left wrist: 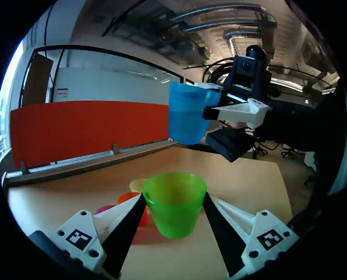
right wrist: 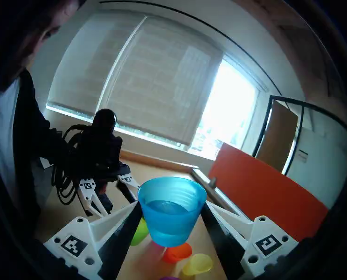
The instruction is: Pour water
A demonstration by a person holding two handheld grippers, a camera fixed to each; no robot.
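Observation:
My left gripper is shut on a green cup that stands upright on the wooden table. Above and behind it hangs a blue cup with water in it, held upright by my right gripper. In the right gripper view the blue cup sits between my right gripper's fingers, water showing inside. Below it there the green cup peeks out at the left, with my left gripper behind it.
Orange, yellow and pink cups stand on the table behind the green one; orange and yellow cups lie below the blue cup. A red partition runs along the table's far edge. A person's sleeve is at left.

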